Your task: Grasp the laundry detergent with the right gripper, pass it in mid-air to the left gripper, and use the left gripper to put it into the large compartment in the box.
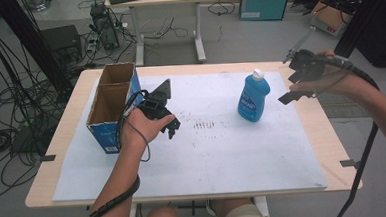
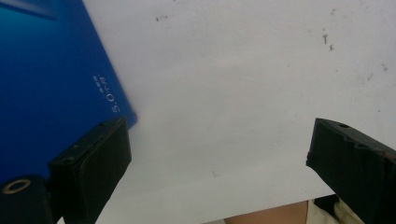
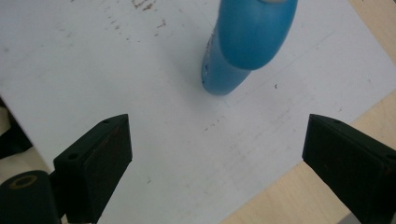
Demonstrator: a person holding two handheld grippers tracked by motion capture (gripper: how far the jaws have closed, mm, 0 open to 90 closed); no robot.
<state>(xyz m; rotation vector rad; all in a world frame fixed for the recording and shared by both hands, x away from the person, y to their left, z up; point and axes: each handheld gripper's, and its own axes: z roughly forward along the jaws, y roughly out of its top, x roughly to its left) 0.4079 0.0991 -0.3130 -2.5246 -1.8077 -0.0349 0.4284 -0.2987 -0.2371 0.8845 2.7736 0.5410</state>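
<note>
Blue bottle [image 1: 253, 98] stands upright on white sheet [image 1: 218, 152]; both grippers gape wide, empty.

The high view looks forward and down over the whole table [image 1: 58, 145]. The left gripper view looks steeply down, close over the white sheet [image 2: 233, 93], blue box [image 2: 46, 84] beside its left jaw. The right gripper view looks down, blue bottle [image 3: 247, 42] ahead; both appear in the high view.
</note>
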